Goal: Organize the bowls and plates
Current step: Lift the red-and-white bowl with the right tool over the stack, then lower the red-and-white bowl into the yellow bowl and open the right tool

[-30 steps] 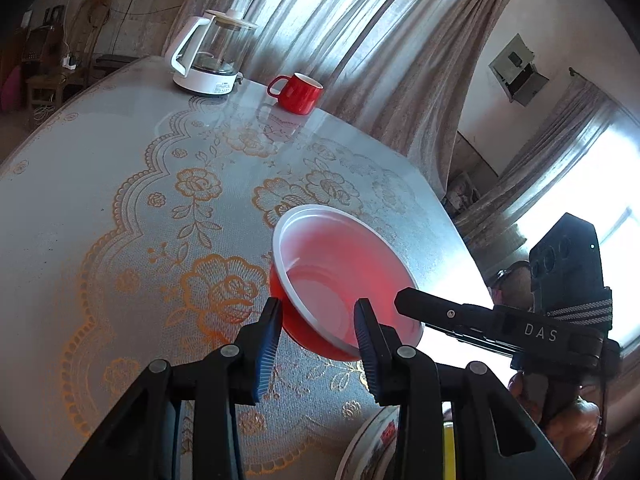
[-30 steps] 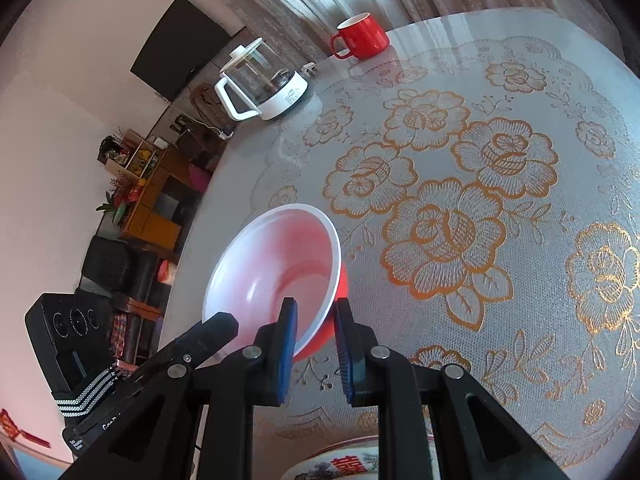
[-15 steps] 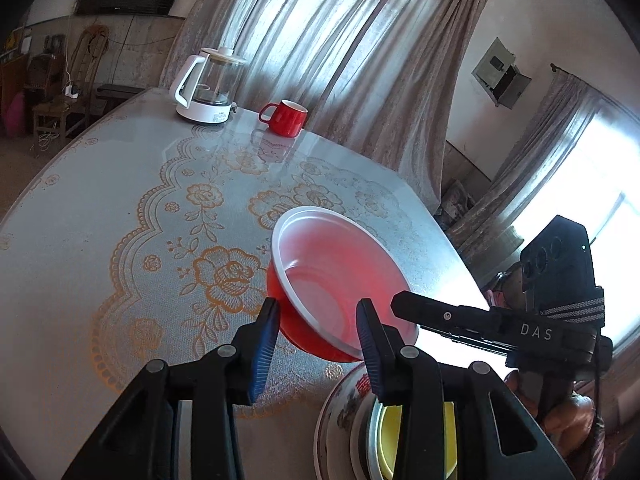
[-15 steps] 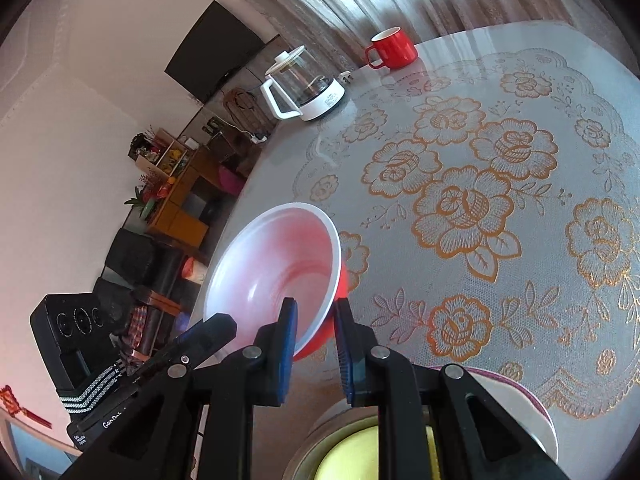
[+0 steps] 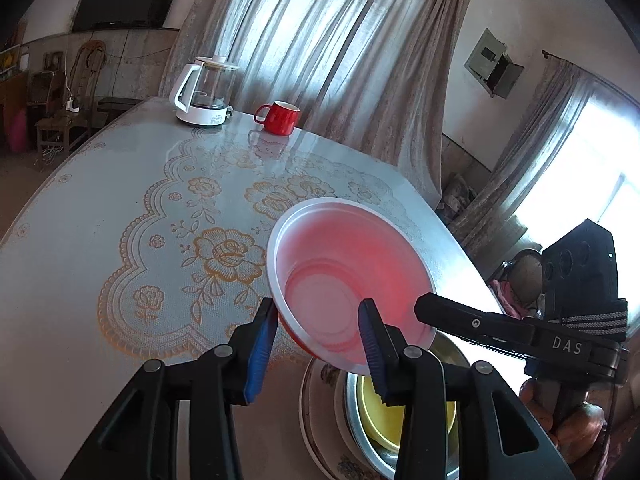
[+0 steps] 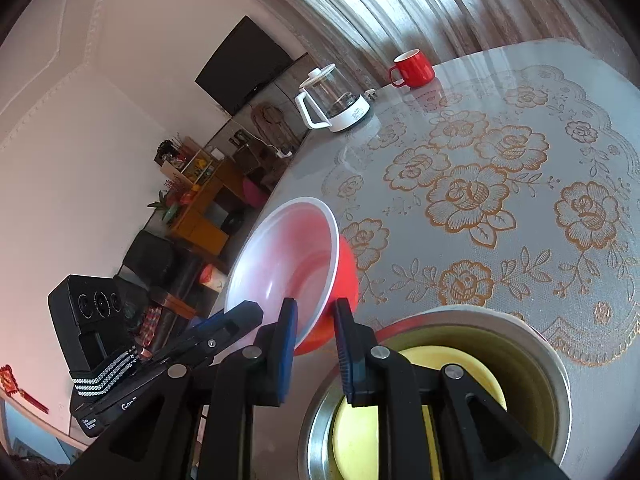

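At lower centre of both wrist views, we carry a red plastic bowl with a white inside, tilted above the steel bowl holding a yellow dish, ready to nest. Our right gripper pinches its rim; our left gripper, jaws opening, straddles the near rim.

The red bowl hides the flowered plate's far rim and part of the steel bowl nested on it near the table's near edge; the picture's bottom edge cuts the plate off, and black gripper arms cover much of the yellow dish inside. In the right wrist view the bowl's near rim disappears between the right gripper pads; the table's right side runs past the frame.
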`<action>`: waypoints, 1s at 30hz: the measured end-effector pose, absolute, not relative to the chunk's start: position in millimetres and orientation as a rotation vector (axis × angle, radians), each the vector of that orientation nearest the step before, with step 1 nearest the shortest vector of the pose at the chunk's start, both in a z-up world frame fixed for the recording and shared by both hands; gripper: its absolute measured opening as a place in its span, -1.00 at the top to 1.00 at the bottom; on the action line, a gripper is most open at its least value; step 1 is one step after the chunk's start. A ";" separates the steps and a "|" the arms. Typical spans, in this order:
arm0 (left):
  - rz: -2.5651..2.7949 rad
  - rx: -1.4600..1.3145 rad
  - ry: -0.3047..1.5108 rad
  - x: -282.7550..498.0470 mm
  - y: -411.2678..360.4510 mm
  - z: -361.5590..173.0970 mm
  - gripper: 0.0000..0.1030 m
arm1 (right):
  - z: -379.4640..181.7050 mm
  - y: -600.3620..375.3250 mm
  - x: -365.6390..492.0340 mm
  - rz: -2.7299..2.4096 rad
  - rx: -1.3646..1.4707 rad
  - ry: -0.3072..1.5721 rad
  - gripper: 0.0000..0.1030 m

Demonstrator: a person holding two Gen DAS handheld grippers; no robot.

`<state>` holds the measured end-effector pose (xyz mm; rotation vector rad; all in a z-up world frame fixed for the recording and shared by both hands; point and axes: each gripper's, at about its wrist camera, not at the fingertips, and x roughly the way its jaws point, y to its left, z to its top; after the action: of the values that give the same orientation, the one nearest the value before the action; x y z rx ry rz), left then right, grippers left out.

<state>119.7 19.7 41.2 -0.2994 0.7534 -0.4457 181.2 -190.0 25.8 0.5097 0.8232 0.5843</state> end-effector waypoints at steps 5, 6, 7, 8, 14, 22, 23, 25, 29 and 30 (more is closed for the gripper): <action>-0.486 -0.298 0.757 111.0 14.5 41.8 0.20 | 21.5 -196.6 168.6 0.595 0.534 0.812 0.65; -0.503 -0.295 0.756 108.5 11.8 42.2 0.20 | 21.3 -197.4 166.7 0.601 0.535 0.810 0.65; -0.517 -0.291 0.755 105.5 8.9 43.1 0.20 | 21.0 -197.6 163.5 0.609 0.536 0.808 0.65; -0.521 -0.283 0.752 102.7 6.1 43.5 0.19 | 21.0 -197.2 160.9 0.619 0.536 0.805 0.70; -0.584 -0.294 0.768 95.2 -1.8 40.7 0.19 | 21.0 -200.6 140.5 0.594 0.513 0.789 0.74; -0.672 -0.288 0.781 78.1 -19.5 40.9 0.19 | 24.4 -225.5 112.3 0.562 0.526 0.759 0.76; -0.681 -0.283 0.786 76.4 -21.4 40.3 0.19 | 23.9 -227.5 109.2 0.561 0.527 0.759 0.76; -0.692 -0.279 0.799 74.4 -23.9 38.0 0.19 | 21.7 -231.2 104.7 0.556 0.531 0.762 0.76; -0.714 -0.253 0.819 67.7 -28.7 33.5 0.19 | 14.3 -236.6 97.3 0.554 0.547 0.780 0.76; -0.721 -0.250 0.825 65.9 -29.6 32.1 0.18 | 11.9 -237.0 96.4 0.555 0.551 0.789 0.76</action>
<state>65.9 -29.6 32.1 -0.2499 0.8252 -0.7206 96.4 -237.0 11.9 0.5512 0.7886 0.5553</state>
